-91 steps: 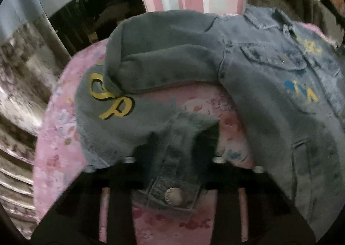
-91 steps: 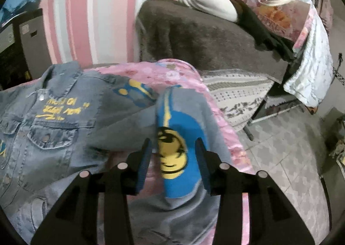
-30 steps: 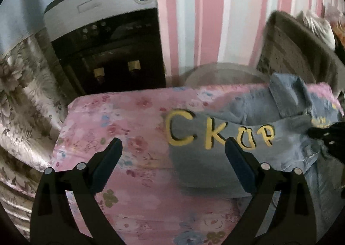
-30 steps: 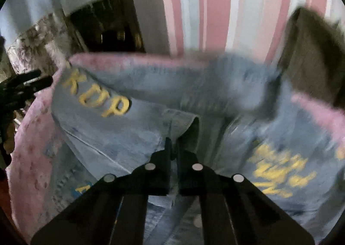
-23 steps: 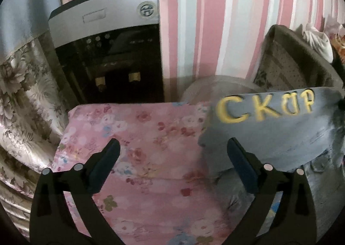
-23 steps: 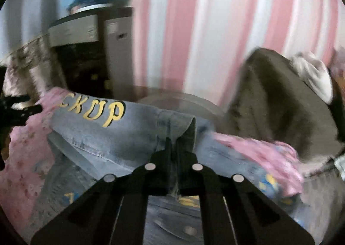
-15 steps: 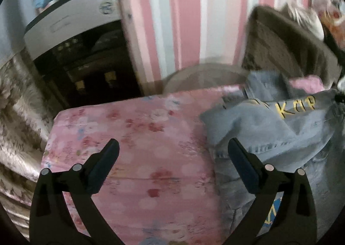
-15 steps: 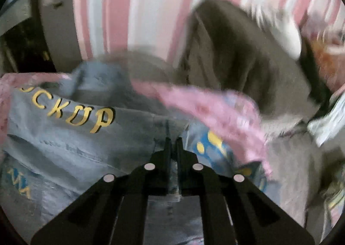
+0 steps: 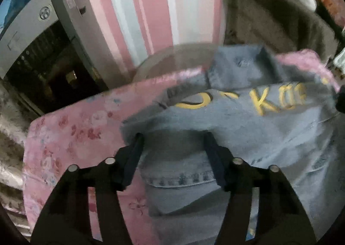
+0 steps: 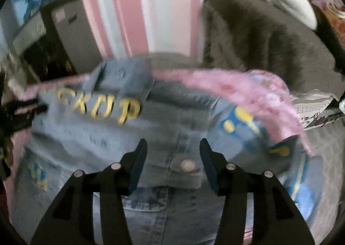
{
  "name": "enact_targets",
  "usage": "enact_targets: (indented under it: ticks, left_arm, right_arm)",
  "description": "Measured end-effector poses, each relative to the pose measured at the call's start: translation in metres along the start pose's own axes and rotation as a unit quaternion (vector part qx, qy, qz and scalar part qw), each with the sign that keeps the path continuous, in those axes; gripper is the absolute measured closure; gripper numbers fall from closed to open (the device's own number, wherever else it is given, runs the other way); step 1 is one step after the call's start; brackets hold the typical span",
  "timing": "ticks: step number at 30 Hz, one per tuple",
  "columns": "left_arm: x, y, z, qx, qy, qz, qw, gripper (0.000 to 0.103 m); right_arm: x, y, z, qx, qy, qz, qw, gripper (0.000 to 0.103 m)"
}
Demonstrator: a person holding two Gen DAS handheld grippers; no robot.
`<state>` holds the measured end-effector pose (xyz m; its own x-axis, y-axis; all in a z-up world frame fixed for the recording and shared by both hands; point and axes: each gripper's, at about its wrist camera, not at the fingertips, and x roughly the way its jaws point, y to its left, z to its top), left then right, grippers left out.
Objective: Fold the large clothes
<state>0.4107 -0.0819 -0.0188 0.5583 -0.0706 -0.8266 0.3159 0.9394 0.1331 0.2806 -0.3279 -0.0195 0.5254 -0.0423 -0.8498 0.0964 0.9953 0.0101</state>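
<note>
A blue denim jacket (image 9: 269,143) with yellow letters (image 9: 265,104) lies on a pink floral cover (image 9: 71,128). One sleeve is folded across its body. My left gripper (image 9: 173,143) hangs over the jacket's left folded edge. Its jaws are closing, with denim below and between them, and the pads stand apart from the cloth. In the right wrist view the sleeve cuff with its metal button (image 10: 187,165) lies on the jacket (image 10: 86,137) between the fingers of my right gripper (image 10: 172,147). Those jaws are opening and no longer press the cuff.
A grey and black water dispenser (image 9: 43,35) stands at the back left against a pink striped wall. A seat under a brown cover (image 10: 258,35) with white cloth on top stands at the back right. The pink cover's right edge (image 10: 269,98) drops off toward it.
My right gripper carried the sleeve to the right across the jacket, laid it down and let go. My left gripper moved right over the jacket's edge and its jaws narrowed.
</note>
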Motion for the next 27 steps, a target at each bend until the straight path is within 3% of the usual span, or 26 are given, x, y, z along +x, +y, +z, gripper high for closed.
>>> enact_targets:
  ticks: [4, 9, 11, 13, 14, 16, 20, 24, 27]
  left_arm:
    - [0.015, -0.003, -0.015, 0.030, 0.012, 0.028, 0.9991, 0.045]
    - [0.015, -0.003, -0.020, 0.036, 0.006, 0.035, 0.9987, 0.041]
    - [0.002, 0.000, -0.020, 0.026, -0.009, 0.023, 0.9994, 0.029]
    - [-0.013, 0.004, -0.021, 0.016, -0.034, 0.018, 0.9991, 0.007]
    - [-0.021, 0.005, -0.022, 0.013, -0.048, 0.022, 0.9985, 0.006]
    - [-0.042, 0.007, -0.026, 0.008, -0.070, 0.019, 0.9973, 0.005]
    - [-0.077, 0.011, -0.041, -0.001, -0.100, 0.012, 0.9950, 0.003]
    - [-0.103, 0.007, -0.057, 0.006, -0.120, 0.005, 0.9927, 0.003]
    - [-0.113, 0.001, -0.065, 0.003, -0.126, 0.001, 0.9921, 0.003]
  right_arm:
    - [0.025, 0.005, -0.013, -0.021, 0.037, -0.024, 0.999, 0.059]
    - [0.017, 0.003, -0.012, -0.011, 0.020, -0.011, 1.000, 0.057]
    - [0.001, -0.005, -0.012, 0.009, -0.005, 0.003, 1.000, 0.058]
    - [-0.026, -0.014, -0.013, 0.024, -0.038, 0.012, 0.999, 0.056]
    - [-0.044, -0.019, -0.016, 0.028, -0.059, 0.011, 0.998, 0.053]
    - [-0.071, -0.028, -0.025, 0.029, -0.085, -0.003, 0.996, 0.037]
    - [-0.118, -0.056, -0.049, 0.025, -0.115, -0.061, 0.991, 0.028]
    - [-0.131, -0.098, -0.079, 0.057, -0.091, -0.105, 0.989, 0.028]
    - [-0.130, -0.127, -0.114, 0.096, -0.057, -0.106, 0.988, 0.028]
